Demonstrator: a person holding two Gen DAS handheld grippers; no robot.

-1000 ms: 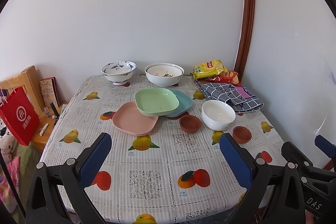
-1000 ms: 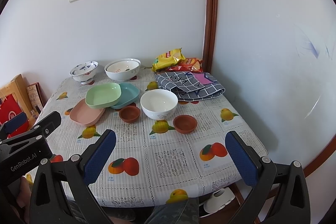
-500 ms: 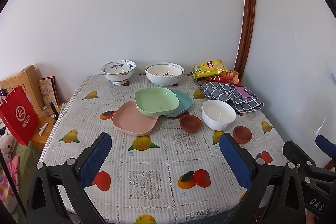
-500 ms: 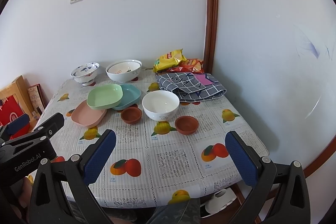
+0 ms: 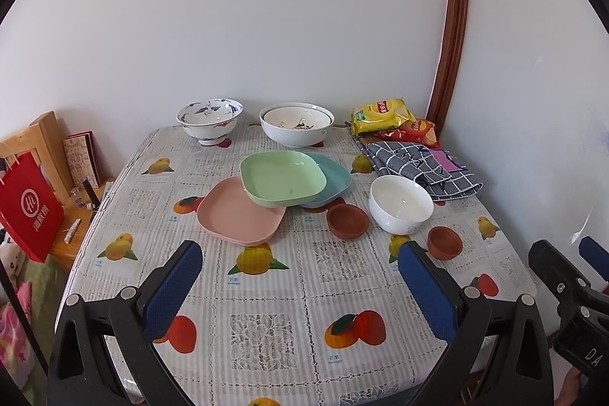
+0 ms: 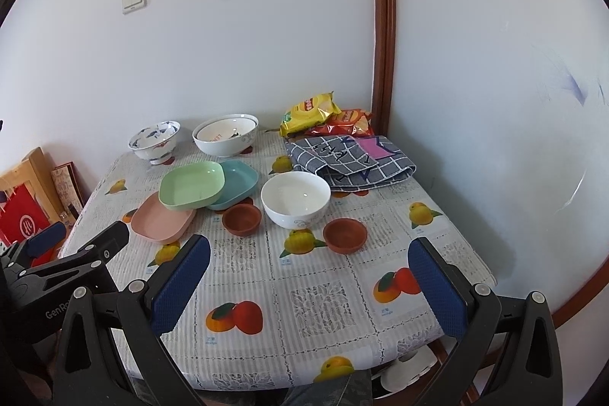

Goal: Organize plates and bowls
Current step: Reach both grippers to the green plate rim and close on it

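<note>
On the fruit-print table (image 5: pixel 289 292) a green plate (image 5: pixel 283 177) rests across a pink plate (image 5: pixel 236 215) and a teal plate (image 5: pixel 335 174). A plain white bowl (image 5: pixel 399 202) and two small brown bowls (image 5: pixel 347 221) (image 5: pixel 444 242) stand to their right. A blue-patterned bowl (image 5: pixel 209 118) and a large white bowl (image 5: pixel 297 122) stand at the back. My left gripper (image 5: pixel 300 284) is open and empty above the near table edge. My right gripper (image 6: pixel 310 276) is open and empty, also at the near edge.
Snack bags (image 5: pixel 384 113) and a folded checked cloth (image 5: pixel 418 166) lie at the back right by the wall. A red paper bag (image 5: pixel 28 204) and a wooden shelf (image 5: pixel 45 139) stand left of the table. Walls close the back and right.
Both grippers have drifted slightly toward the table; the dishes sit a little larger in view. Nothing on the table has moved.
</note>
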